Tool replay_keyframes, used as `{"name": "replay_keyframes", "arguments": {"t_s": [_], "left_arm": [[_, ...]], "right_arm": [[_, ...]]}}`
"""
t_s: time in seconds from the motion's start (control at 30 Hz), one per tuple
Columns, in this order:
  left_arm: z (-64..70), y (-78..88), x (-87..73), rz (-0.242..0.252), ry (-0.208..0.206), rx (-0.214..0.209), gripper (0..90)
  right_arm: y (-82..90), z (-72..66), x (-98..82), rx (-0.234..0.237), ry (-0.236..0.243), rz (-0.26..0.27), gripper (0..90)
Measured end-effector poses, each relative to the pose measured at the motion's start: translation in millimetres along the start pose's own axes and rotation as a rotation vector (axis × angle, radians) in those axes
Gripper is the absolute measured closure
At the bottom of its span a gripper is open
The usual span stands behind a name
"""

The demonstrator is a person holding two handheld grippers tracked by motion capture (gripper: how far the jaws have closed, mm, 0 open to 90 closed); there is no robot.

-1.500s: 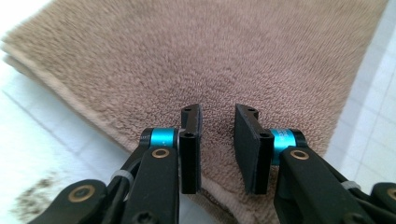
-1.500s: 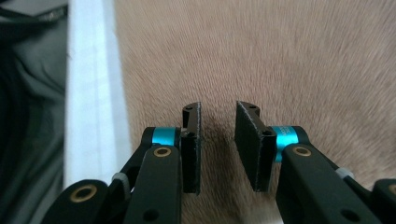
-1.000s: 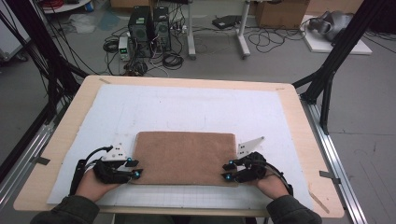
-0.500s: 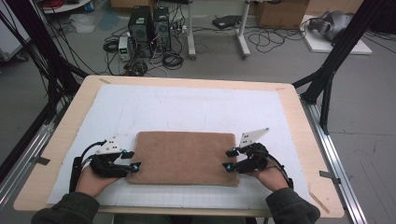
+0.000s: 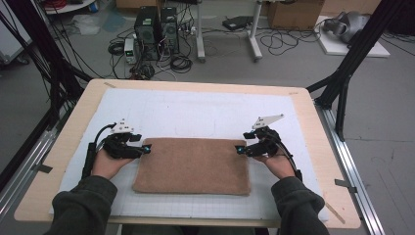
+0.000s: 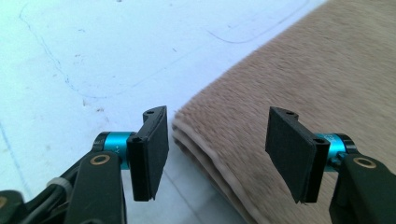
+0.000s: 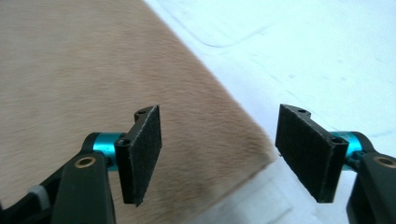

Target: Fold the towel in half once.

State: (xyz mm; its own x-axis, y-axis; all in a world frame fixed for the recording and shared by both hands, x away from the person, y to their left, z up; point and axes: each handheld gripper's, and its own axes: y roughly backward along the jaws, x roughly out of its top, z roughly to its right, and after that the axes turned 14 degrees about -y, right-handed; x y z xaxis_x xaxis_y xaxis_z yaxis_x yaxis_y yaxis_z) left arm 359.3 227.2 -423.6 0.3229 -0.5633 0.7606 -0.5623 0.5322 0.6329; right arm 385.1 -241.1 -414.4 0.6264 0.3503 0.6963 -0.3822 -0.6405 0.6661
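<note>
the folded brown towel (image 5: 192, 165) lies on the desk (image 5: 303, 105) between both tongs — left tongs (image 5: 145, 147) and right tongs (image 5: 239, 149) just opening, gripping nothing; a trailing pad could snag a layer and undo the fold.

Lab; floor computers (image 5: 156, 27), tangled cables (image 5: 181, 61)

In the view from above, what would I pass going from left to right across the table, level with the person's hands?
Bare wooden table edge → white mat → left gripper → folded brown towel → right gripper → white mat again → table's right edge.
</note>
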Motion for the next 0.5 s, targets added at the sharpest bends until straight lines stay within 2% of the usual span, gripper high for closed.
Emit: {"name": "replay_keyframes", "arguments": {"t_s": [0.2,0.3,0.37,0.43,0.5], "left_arm": [[-3.8,-15.2,-5.9,-0.035,0.048,-0.017,39.9],[-2.3,-17.0,-7.1,-0.044,0.030,-0.018,40.6],[-1.6,-17.5,-9.6,-0.031,0.045,-0.021,41.7],[-2.2,-17.9,-13.1,-0.013,0.079,-0.034,44.8],[-1.8,-17.5,-17.7,0.012,0.091,-0.033,45.6]], "right_arm": [[-14.8,9.8,-3.3,-0.021,-0.028,-0.021,30.1],[-21.3,10.3,-5.7,-0.023,-0.033,-0.044,30.1],[-23.2,10.8,-6.6,-0.021,-0.037,-0.055,30.6],[-24.4,11.2,-7.6,-0.016,-0.039,-0.063,32.2],[-25.7,12.2,-9.6,-0.006,-0.050,-0.065,34.0]]}}
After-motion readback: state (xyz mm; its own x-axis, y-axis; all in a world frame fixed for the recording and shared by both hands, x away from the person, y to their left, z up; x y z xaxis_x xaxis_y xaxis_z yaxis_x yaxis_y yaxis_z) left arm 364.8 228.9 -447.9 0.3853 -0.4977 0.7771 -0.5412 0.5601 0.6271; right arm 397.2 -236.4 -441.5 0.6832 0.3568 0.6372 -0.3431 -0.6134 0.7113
